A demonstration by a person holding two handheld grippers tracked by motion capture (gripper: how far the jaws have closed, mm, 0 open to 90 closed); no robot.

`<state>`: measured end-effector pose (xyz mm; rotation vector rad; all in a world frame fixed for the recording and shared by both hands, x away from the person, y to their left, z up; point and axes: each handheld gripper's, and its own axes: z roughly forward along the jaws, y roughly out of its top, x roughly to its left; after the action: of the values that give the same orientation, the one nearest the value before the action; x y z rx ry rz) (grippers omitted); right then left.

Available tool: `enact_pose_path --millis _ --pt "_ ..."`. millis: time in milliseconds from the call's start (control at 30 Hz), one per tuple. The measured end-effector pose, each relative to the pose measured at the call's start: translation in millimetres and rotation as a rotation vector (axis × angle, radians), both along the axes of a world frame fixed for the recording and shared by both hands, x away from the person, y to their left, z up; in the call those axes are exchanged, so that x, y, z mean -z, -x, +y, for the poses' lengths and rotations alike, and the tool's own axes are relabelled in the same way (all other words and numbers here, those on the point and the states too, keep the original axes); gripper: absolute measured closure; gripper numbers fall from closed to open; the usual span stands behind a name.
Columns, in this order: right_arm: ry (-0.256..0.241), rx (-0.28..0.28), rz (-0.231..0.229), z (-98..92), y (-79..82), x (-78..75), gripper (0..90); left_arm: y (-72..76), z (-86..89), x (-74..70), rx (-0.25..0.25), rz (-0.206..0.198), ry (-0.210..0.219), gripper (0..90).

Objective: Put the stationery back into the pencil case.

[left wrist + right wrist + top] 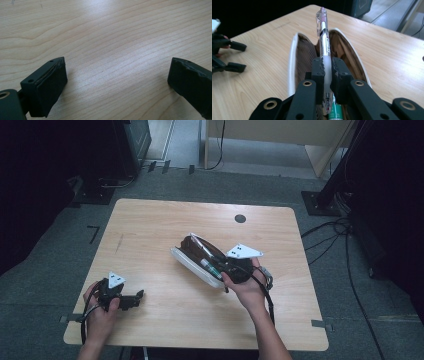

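Closest to my right gripper view, the right gripper [327, 72] has its jaws clamped on a clear pen [323, 37], gripped at the frosted lower barrel. Pen points away along the jaws, pinkish cap end farthest out. It sits over the open mouth of a white pencil case [291, 65] with a brown lining; I cannot tell whether the pen touches the lining. A green-labelled item [336, 111] shows below the jaws inside the case. High view: case [192, 262] lies near the table's [150, 220] centre, angled, my right hand [247, 290] at its near end. Left gripper [131, 299] rests near the table's front-left, well apart from the case, jaws spread wide over bare wood, grasping nothing.
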<state>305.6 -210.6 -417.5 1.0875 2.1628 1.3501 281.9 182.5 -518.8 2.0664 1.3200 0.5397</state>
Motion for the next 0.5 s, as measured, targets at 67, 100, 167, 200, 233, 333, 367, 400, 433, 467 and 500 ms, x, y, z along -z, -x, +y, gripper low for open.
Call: enact_pose_path --millis 67,100,167,200,233,333,367,400,433,467,500 --pt "0.006 0.005 0.014 -0.9 -2.9 5.6 81.3 0.0 0.0 0.0 0.000 0.000 0.000 2.5" --pt "0.010 0.005 0.020 -1.3 -4.2 8.4 81.3 0.1 -0.1 0.1 -0.001 0.000 0.001 2.5" --pt "0.017 0.007 0.030 -1.3 -6.4 13.9 81.3 0.0 -0.1 0.1 -0.001 0.000 0.001 2.5" --pt "0.020 0.008 0.032 -1.0 -7.4 16.6 81.3 0.0 -0.1 0.1 -0.001 0.000 0.001 2.5" --pt "0.027 0.007 0.037 -0.7 -8.5 19.8 81.3 0.0 -0.1 0.1 -0.001 0.000 0.001 2.5" --pt "0.036 0.010 0.051 0.4 -10.7 26.7 81.3 0.0 -0.1 0.0 -0.001 0.000 0.000 2.5" --pt "0.041 0.009 0.058 1.0 -11.6 29.6 81.3 0.0 -0.1 0.1 -0.001 0.000 0.001 2.5" --pt "0.042 0.008 0.061 1.4 -12.0 31.4 81.3 0.0 0.0 0.0 0.000 0.001 -0.001 2.5" --pt "0.041 0.007 0.067 1.9 -12.3 33.6 81.3 0.0 0.0 0.0 0.000 0.000 0.000 2.5" --pt "0.045 0.007 0.068 2.2 -12.9 35.8 81.2 0.0 0.0 0.0 0.000 0.000 0.000 2.5" --pt "0.046 0.007 0.076 2.8 -13.1 37.9 81.3 0.0 0.0 0.1 0.000 0.000 0.000 2.5"
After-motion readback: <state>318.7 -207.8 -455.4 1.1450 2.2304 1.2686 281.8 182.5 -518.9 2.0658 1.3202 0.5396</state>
